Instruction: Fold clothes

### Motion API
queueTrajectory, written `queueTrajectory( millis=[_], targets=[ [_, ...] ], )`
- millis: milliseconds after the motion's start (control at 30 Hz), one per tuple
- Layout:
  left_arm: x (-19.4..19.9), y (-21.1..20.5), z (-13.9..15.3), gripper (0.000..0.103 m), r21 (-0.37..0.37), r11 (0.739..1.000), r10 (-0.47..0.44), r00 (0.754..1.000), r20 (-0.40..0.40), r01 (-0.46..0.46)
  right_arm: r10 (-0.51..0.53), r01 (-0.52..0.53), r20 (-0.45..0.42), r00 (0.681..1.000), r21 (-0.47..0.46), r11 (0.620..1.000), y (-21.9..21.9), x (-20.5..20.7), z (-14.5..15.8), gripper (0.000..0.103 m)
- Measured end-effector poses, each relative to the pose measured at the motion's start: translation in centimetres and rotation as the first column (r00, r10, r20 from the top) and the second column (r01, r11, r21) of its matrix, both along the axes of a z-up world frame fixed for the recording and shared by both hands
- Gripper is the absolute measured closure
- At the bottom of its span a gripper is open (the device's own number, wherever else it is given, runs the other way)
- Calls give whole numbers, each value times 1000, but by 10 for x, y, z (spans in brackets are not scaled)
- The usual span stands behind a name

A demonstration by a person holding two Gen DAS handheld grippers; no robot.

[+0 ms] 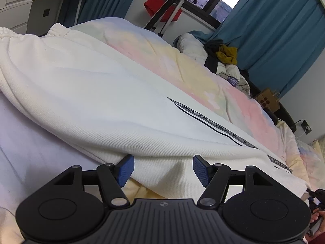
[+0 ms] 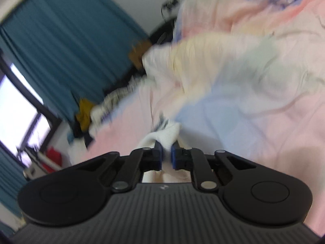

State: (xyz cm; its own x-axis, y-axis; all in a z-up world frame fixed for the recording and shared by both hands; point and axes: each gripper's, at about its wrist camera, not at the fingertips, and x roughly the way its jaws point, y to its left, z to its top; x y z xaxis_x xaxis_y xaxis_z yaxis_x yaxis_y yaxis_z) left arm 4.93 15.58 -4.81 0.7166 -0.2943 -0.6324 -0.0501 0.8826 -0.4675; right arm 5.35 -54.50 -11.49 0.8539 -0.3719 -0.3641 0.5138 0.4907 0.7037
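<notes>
White ribbed trousers [image 1: 97, 101] with a black lettered side stripe [image 1: 213, 124] lie stretched across the pastel bed cover [image 1: 182, 61]; the elastic waistband [image 1: 12, 34] is at the far left. My left gripper [image 1: 163, 167] is open, its blue pads [image 1: 127, 167] either side of the trousers' near edge, holding nothing. My right gripper [image 2: 166, 155] is shut on a bunched white end of the trousers [image 2: 166, 135]; that view is motion-blurred. The right gripper's tip shows at the left wrist view's right edge [image 1: 313, 195], at the trouser leg end.
A pile of clothes [image 1: 225, 59] sits at the bed's far side, also visible in the right wrist view [image 2: 87, 113]. Teal curtains [image 1: 280, 30], a window, a metal stand with red cloth [image 1: 162, 8], and a cardboard box [image 1: 268, 101] surround the bed.
</notes>
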Motion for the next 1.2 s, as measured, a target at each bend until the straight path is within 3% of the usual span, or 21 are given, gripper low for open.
queueTrajectory(
  millis=[100, 267, 333, 467, 500, 567, 633, 767, 1200],
  targets=[
    [-1, 0, 1, 37, -6, 1000, -7, 1000, 4, 7, -50, 51, 75, 996, -1, 999, -11, -10, -9, 91],
    [-1, -2, 0, 37, -6, 1000, -22, 1000, 4, 22, -86, 83, 17, 996, 136, 987, -31, -13, -46, 88],
    [-1, -3, -1, 37, -6, 1000, -28, 1000, 4, 28, -90, 83, 34, 995, 185, 979, -33, -19, -50, 86],
    [-2, -4, -1, 37, -6, 999, -40, 999, 8, 40, -98, 77, 62, 993, 270, 960, -31, -31, -52, 72],
    [-2, -5, -1, 37, -5, 999, -43, 999, 9, 43, -100, 77, 64, 993, 293, 953, -30, -34, -52, 65],
    [-3, -4, -2, 37, -9, 999, -44, 999, 9, 44, -104, 75, 69, 992, 337, 938, -28, -39, -51, 39],
    [-3, -3, -2, 37, -14, 999, -44, 999, 9, 44, -108, 72, 73, 991, 381, 922, -25, -45, -51, 20],
    [-2, -1, -4, 37, -30, 999, -42, 999, 5, 42, -39, 47, -26, 999, 453, 890, -19, -41, -58, 19],
    [7, -6, -8, 36, -16, 999, -37, 999, -8, 37, 182, -133, -69, 981, 447, 885, -9, 15, -78, 18]
  ],
)
